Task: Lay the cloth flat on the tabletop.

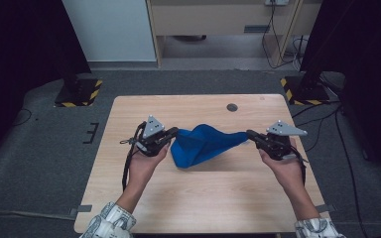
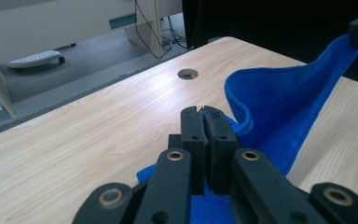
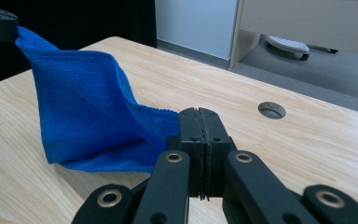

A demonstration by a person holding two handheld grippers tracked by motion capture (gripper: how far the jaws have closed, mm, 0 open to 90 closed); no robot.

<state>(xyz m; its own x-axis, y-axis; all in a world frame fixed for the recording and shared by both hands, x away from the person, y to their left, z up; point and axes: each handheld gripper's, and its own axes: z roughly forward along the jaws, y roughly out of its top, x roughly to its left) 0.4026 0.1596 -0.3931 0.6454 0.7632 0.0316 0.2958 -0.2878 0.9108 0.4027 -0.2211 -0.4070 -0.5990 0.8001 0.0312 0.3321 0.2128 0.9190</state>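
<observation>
Cloth (image 1: 201, 145) hangs between the 2 grippers over the table (image 1: 198, 203) middle, low end touching the tabletop. Left gripper (image 1: 174, 132) at its left corner, right gripper (image 1: 249, 134) at its right corner. Cable hole (image 1: 232, 107) behind the cloth, near the far edge.

Black fingers (image 2: 192, 125), brass pivots; grey triangular plates; patterned white sleeves (image 1: 108, 221).
</observation>
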